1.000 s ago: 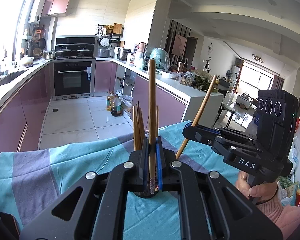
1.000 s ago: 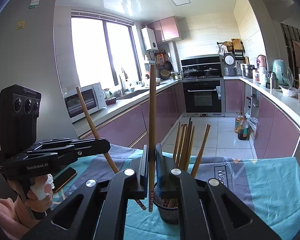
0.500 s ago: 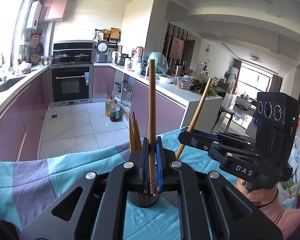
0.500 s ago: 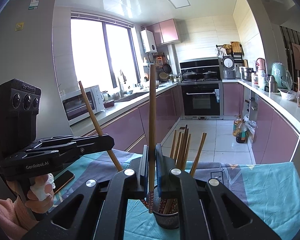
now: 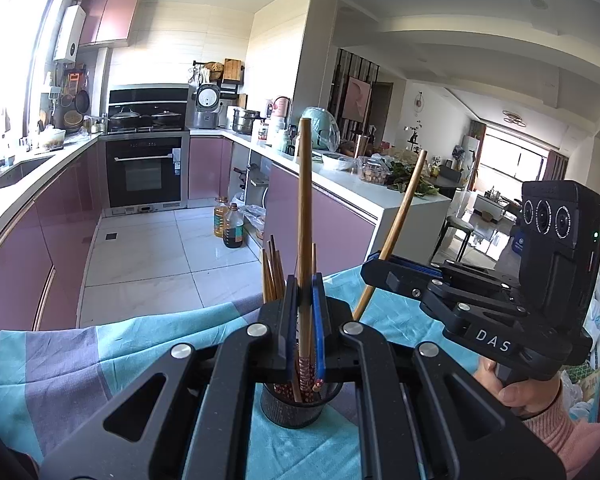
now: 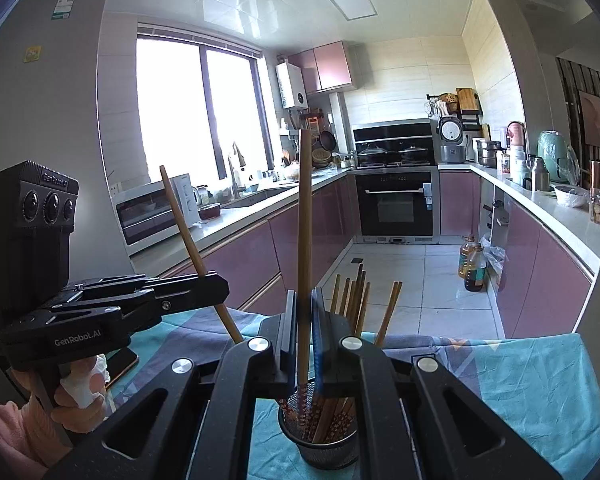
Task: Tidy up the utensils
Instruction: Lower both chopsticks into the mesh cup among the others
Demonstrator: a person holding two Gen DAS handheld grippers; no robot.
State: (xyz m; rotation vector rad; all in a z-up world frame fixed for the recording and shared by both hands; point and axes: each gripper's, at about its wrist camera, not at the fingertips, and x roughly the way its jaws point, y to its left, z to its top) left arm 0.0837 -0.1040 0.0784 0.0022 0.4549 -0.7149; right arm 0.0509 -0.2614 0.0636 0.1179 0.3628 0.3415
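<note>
My left gripper (image 5: 303,304) is shut on a wooden chopstick (image 5: 305,208) held upright, its patterned lower end inside the black mesh holder (image 5: 292,408). My right gripper (image 6: 303,308) is shut on another wooden chopstick (image 6: 304,220), also upright, its lower end at the rim of the same holder (image 6: 324,448). The holder stands on a teal and purple cloth (image 6: 520,384) and holds several chopsticks (image 6: 352,300). Each gripper shows in the other's view: the right one (image 5: 374,264) and the left one (image 6: 220,284), each clamping its tilted chopstick.
The cloth-covered table (image 5: 80,360) ends just beyond the holder; a tiled kitchen floor with oil bottles (image 5: 230,226) lies past it. A dark phone (image 6: 120,362) lies on the cloth at the left. Counters with purple cabinets run along both sides.
Both grippers have lowered their chopsticks toward the holder; the holder now sits lower and nearer in both views, with the chopstick ends at or in it.
</note>
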